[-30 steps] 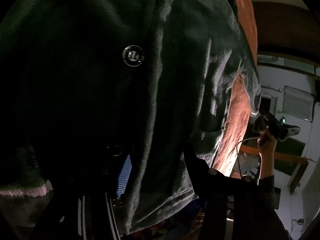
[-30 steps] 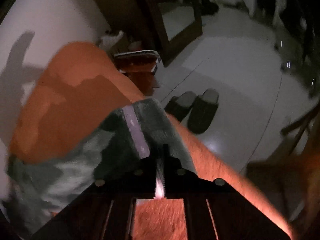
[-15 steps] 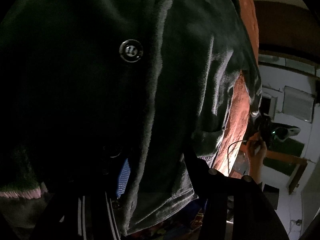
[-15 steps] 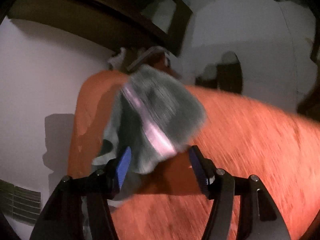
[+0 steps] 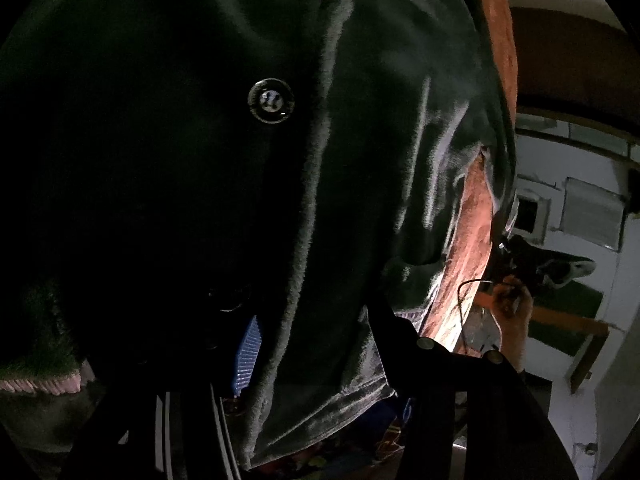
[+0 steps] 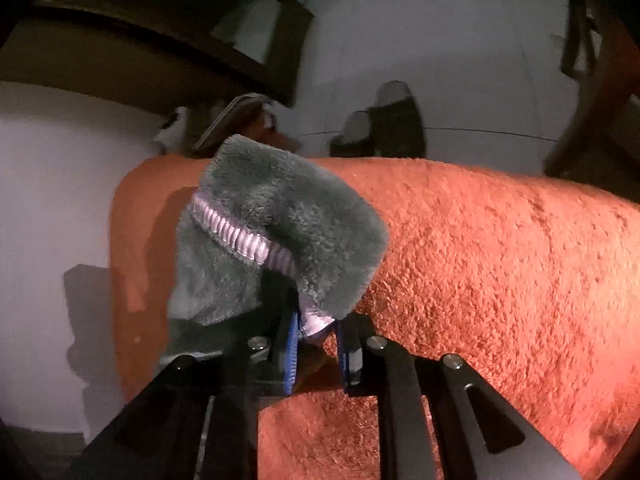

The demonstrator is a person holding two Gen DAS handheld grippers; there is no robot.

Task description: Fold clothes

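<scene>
The left wrist view looks steeply down, pressed close against a dark fleece garment (image 5: 360, 160). The right wrist view tilts down along its fingers over an orange blanket (image 6: 500, 260), floor beyond. Both show garment and blanket.

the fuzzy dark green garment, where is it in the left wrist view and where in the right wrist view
Left wrist view: the garment fills the left and centre of the picture, button facing the camera, hem reaching down to the fingers.
Right wrist view: only its cuff with pale ribbed trim shows, left of centre, its tip between the right gripper fingers.
Shared landmark: the orange fleece cover, a strip right of the garment in the left view.
</scene>
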